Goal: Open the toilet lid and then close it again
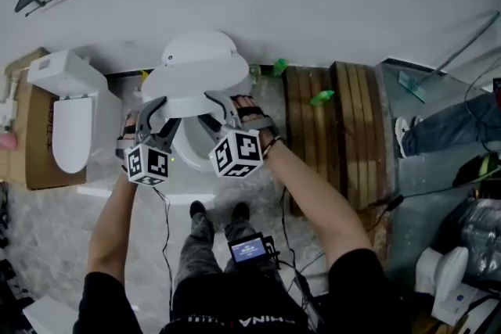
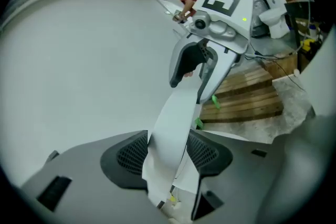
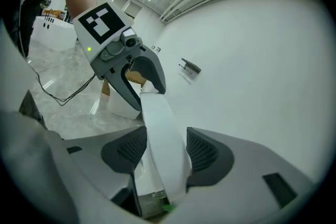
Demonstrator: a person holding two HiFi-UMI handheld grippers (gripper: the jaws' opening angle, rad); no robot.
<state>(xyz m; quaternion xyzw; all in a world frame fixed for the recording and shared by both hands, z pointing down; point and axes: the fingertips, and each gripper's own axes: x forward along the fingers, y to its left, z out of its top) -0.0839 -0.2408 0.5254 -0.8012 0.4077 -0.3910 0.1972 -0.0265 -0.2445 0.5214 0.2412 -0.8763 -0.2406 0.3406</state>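
Note:
The white toilet lid (image 1: 196,78) is lifted off the bowl (image 1: 184,156) and tilts up toward the tank (image 1: 200,49) by the white wall. My left gripper (image 1: 154,121) grips the lid's front rim on the left and my right gripper (image 1: 221,112) grips it on the right. In the left gripper view the lid's edge (image 2: 173,123) fills the gap of the left gripper (image 2: 167,152), both pads against it, and the right gripper (image 2: 194,68) holds the same rim further along. In the right gripper view the lid (image 3: 160,128) sits likewise in the right gripper (image 3: 160,152).
A second toilet (image 1: 66,105) stands on cardboard (image 1: 35,160) at the left. A wooden pallet (image 1: 337,121) with green scraps (image 1: 322,97) lies to the right. Another person's legs (image 1: 446,125), cables and more ceramic ware (image 1: 450,278) are at the far right.

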